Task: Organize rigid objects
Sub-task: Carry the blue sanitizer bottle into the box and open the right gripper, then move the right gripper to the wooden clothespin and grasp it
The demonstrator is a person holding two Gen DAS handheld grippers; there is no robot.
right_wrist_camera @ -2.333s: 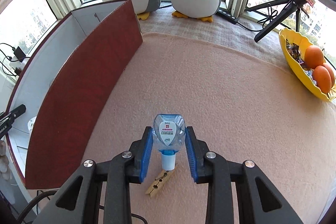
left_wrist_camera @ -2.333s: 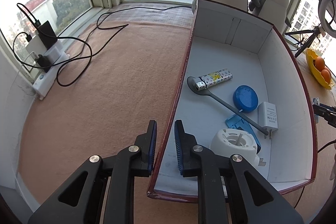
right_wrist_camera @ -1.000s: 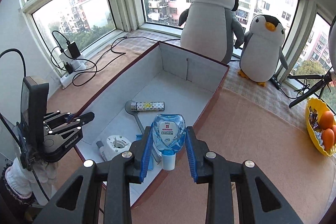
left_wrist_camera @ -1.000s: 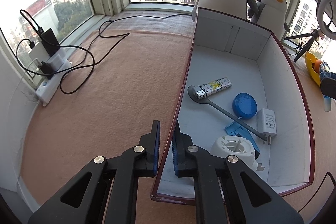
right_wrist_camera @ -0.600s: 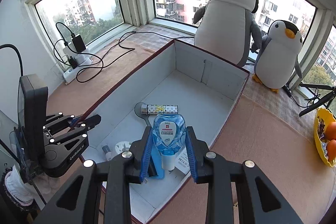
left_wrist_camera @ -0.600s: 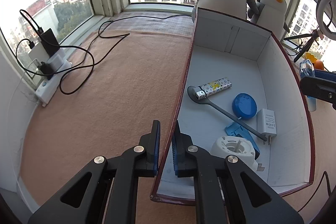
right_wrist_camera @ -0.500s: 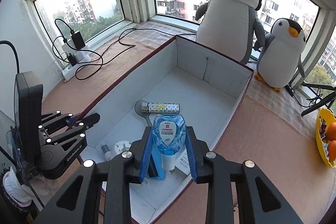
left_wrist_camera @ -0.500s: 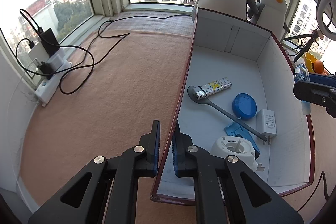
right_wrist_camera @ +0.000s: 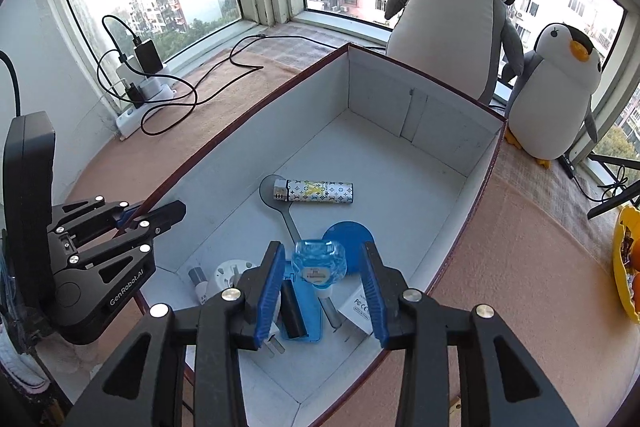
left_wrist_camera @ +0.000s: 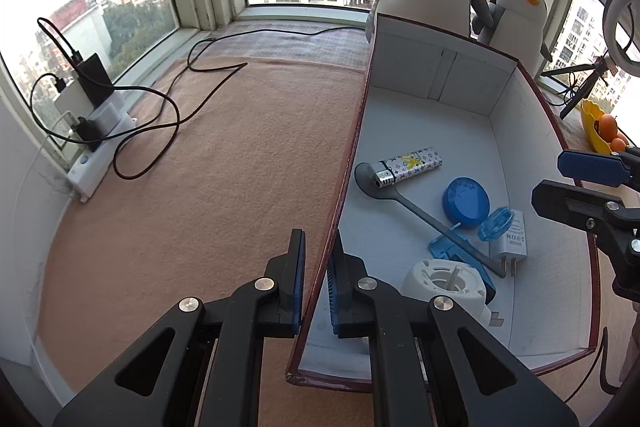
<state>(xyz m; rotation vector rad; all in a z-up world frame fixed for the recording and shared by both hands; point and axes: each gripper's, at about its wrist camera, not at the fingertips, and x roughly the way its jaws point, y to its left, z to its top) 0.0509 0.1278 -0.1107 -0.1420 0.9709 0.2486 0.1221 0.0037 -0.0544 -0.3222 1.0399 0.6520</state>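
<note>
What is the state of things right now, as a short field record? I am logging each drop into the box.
left gripper: shut on the box's side wall
right gripper: open above the box
box: open-topped, white inside, dark red outside
small blue bottle: released, in the box, between the open right fingers, partly over the white charger
other contents: patterned lighter, grey spoon, round blue lid, white round part
outside the box: two penguin plushies, yellow fruit bowl

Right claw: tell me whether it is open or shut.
Open. The right claw has its blue pads apart, and the small blue bottle sits between them, untouched, inside the box.
</note>
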